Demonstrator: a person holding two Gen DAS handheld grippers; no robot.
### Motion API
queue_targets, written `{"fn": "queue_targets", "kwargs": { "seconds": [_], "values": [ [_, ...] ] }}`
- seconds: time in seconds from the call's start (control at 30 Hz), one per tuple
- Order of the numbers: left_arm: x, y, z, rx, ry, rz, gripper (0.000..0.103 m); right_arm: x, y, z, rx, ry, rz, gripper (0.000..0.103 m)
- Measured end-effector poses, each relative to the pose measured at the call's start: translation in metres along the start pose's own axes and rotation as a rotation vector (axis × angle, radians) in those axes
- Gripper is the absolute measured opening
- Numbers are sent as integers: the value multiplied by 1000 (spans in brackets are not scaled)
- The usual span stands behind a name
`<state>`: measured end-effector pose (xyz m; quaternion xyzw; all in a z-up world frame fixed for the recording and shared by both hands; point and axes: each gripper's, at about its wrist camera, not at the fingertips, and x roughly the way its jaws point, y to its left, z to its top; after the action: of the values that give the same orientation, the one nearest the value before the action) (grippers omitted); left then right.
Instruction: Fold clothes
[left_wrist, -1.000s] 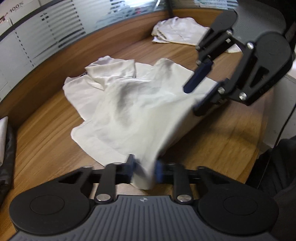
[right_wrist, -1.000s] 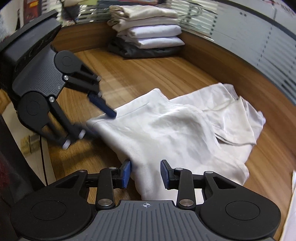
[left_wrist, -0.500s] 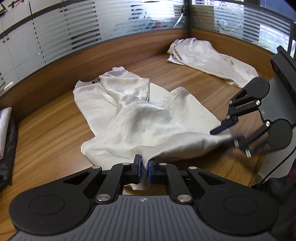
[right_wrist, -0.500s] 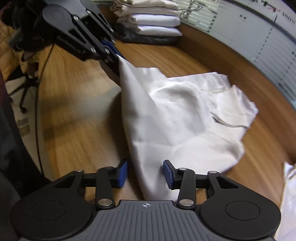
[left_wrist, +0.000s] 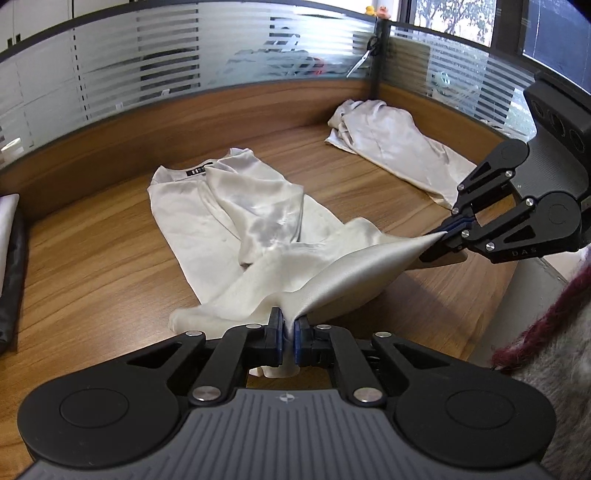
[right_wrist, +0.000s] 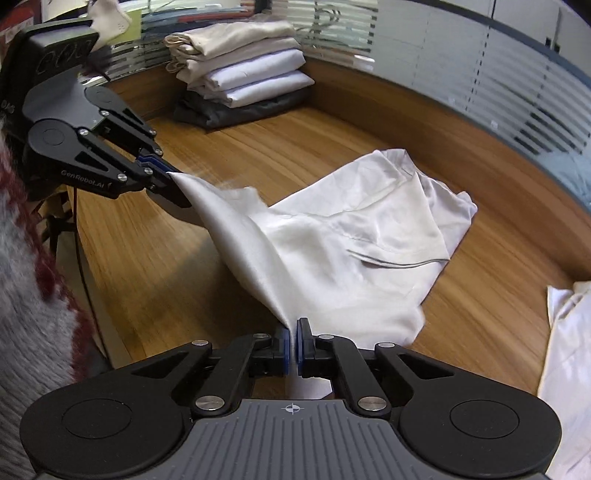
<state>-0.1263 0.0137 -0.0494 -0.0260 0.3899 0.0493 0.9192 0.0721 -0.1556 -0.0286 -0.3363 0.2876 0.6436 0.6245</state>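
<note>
Both tools pinch the white garment (left_wrist: 236, 206) over a wooden desk (left_wrist: 92, 266), frosted partition (left_wrist: 147, 66) behind.

The garment (left_wrist: 236, 221) is a pale cream, satin-like piece with a dark label at its collar, lying crumpled and partly doubled over on the wooden table (left_wrist: 92, 258). Its near edge is raised off the surface and stretched into a taut ridge between two pinched corners, one in the left gripper (left_wrist: 288, 332) and one in the right gripper (right_wrist: 292, 345), each clamped on the cloth. The far part, collar end included, rests on the wood in loose folds, one sleeve turned over the body.
</note>
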Motion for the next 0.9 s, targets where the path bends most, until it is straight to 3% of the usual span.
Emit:
{"fn": "queue_targets", "kwargs": {
  "seconds": [0.27, 0.5, 0.77, 0.9],
  "values": [
    [23, 23, 45, 48, 3, 43, 6, 18, -44, 33, 38, 5, -57, 6],
    [73, 60, 87, 30, 79, 60, 6, 50, -88, 63, 69, 24, -49, 6],
    [140, 94, 92, -4, 186, 63, 8, 112, -122, 75, 76, 76, -23, 6],
    [163, 101, 87, -22, 231, 83, 18, 135, -128, 73, 64, 96, -18, 7]
  ]
}}
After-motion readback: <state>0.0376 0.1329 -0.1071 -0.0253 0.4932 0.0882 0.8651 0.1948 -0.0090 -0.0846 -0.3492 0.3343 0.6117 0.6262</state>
